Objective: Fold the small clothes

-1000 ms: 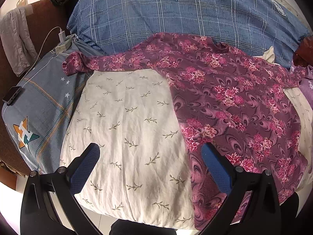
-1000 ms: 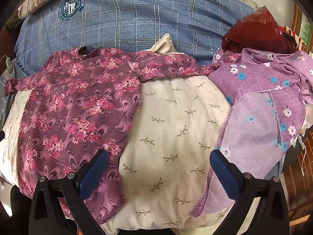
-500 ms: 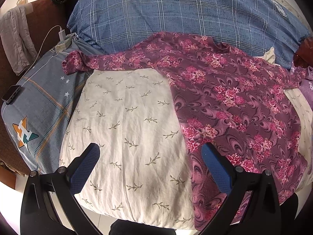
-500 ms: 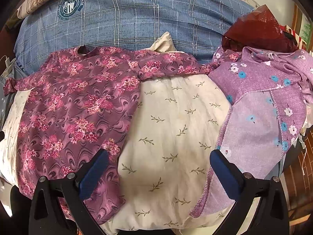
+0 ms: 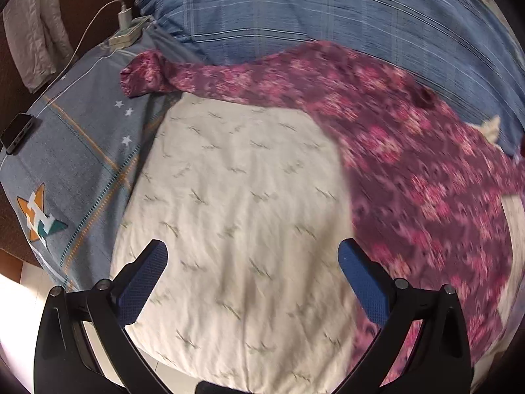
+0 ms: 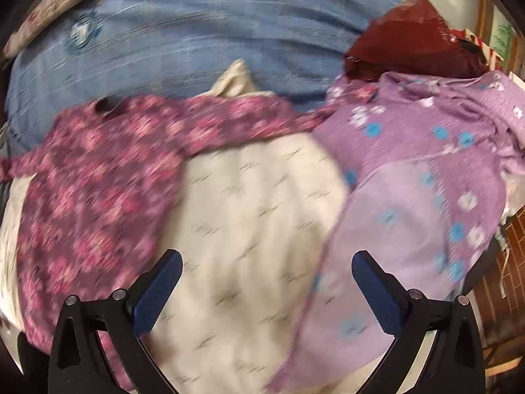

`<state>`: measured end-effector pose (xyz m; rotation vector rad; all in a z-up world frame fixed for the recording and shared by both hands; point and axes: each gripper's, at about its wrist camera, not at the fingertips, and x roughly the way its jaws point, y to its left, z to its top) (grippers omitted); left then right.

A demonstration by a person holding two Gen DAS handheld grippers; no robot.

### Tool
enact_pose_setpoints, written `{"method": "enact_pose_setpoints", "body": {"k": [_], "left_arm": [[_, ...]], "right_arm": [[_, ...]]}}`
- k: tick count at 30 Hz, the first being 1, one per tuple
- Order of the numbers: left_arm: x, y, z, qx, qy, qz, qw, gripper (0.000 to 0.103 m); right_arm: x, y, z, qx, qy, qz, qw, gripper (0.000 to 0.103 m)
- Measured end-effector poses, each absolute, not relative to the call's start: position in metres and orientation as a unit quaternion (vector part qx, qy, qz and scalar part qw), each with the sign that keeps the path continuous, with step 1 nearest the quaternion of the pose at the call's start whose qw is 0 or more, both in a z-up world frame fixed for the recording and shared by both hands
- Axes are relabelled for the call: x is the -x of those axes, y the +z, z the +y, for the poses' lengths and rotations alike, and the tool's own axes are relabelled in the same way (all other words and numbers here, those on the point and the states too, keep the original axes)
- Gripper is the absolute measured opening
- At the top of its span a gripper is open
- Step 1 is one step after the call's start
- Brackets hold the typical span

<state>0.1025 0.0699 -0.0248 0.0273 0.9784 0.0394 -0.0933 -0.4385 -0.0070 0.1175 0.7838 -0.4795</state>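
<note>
A maroon floral long-sleeved top lies spread flat on a cream leaf-print pillow, its left sleeve stretched out to a bunched cuff. It also shows in the right wrist view, its right sleeve reaching to the right. My left gripper is open and empty over the bare pillow, left of the top. My right gripper is open and empty over the pillow, between the top and a lilac flowered garment. Both views are motion-blurred.
A blue checked blanket lies behind the pillow. At the left are a grey-blue star-print sheet, a charger block with cable and a dark phone. A dark red bag sits behind the lilac garment.
Both grippers have moved forward toward the clothes, the left one also shifting left; the views are now blurred. Both stay open and empty. The clothes have not moved.
</note>
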Motion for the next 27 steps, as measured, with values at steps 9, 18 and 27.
{"method": "enact_pose_setpoints", "body": {"k": [9, 18, 27], "left_arm": [[-0.196, -0.015, 0.090, 0.034, 0.055, 0.506, 0.860, 0.103], [-0.280, -0.034, 0.059, 0.048, 0.042, 0.536, 0.842, 0.103], [-0.346, -0.066, 0.070, 0.116, 0.082, 0.563, 0.814, 0.103]], "right_arm": [[0.025, 0.054, -0.569, -0.112, -0.281, 0.353, 0.885, 0.103], [-0.082, 0.046, -0.700, -0.217, -0.333, 0.376, 0.837, 0.102], [-0.130, -0.018, -0.743, -0.250, -0.352, 0.409, 0.804, 0.076]]}}
